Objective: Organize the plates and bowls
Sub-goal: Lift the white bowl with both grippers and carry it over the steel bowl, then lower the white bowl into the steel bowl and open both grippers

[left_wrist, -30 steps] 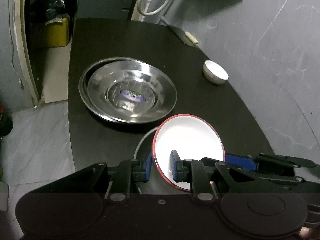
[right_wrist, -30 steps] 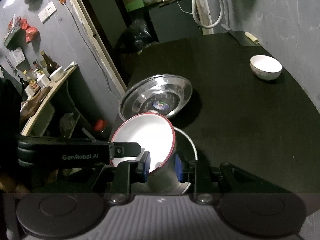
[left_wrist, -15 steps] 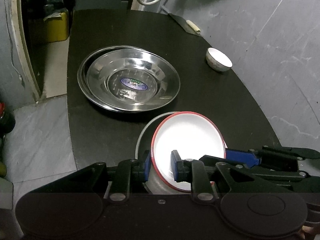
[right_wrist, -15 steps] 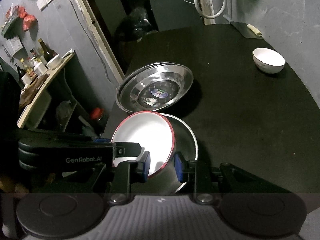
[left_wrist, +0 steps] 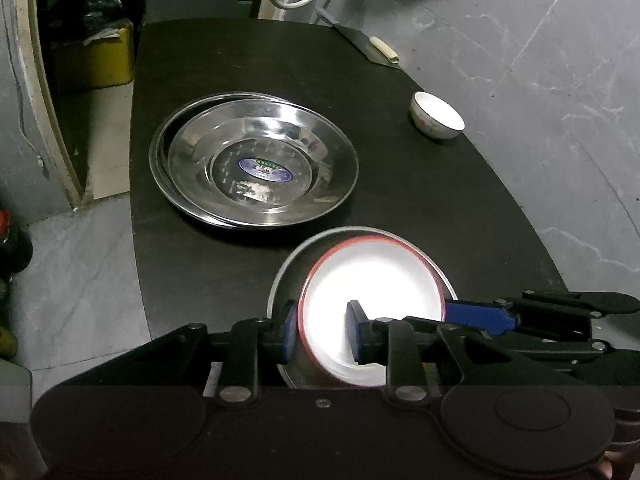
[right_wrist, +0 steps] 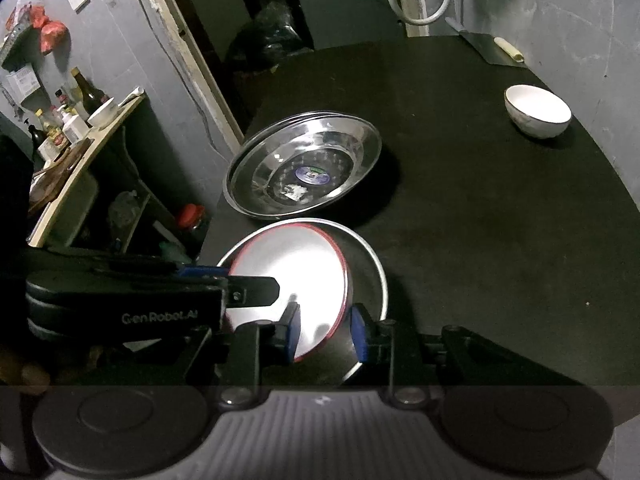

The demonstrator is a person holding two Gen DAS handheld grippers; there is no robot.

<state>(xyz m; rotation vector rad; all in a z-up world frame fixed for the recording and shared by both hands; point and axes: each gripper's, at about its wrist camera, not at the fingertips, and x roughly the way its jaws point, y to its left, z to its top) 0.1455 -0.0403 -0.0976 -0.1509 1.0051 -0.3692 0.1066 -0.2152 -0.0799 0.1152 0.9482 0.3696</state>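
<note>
Left wrist view: white red-rimmed enamel plate sits inside a wider grey metal pan at the near edge of the black table. Left gripper straddles the plate's near-left rim; jaws opening, rim between them, pads not clearly pressing. Right gripper straddles the plate's near-right rim in the right wrist view; jaws also opening, a visible gap on the outer side. Stack of round stainless steel plates, blue sticker in the centre, lies just beyond the pan, apart from it. Small white ceramic bowl stands well beyond the pan toward the grey wall, alone. Cleaver with pale handle lies at the table's far edge, beyond the bowl.
</note>
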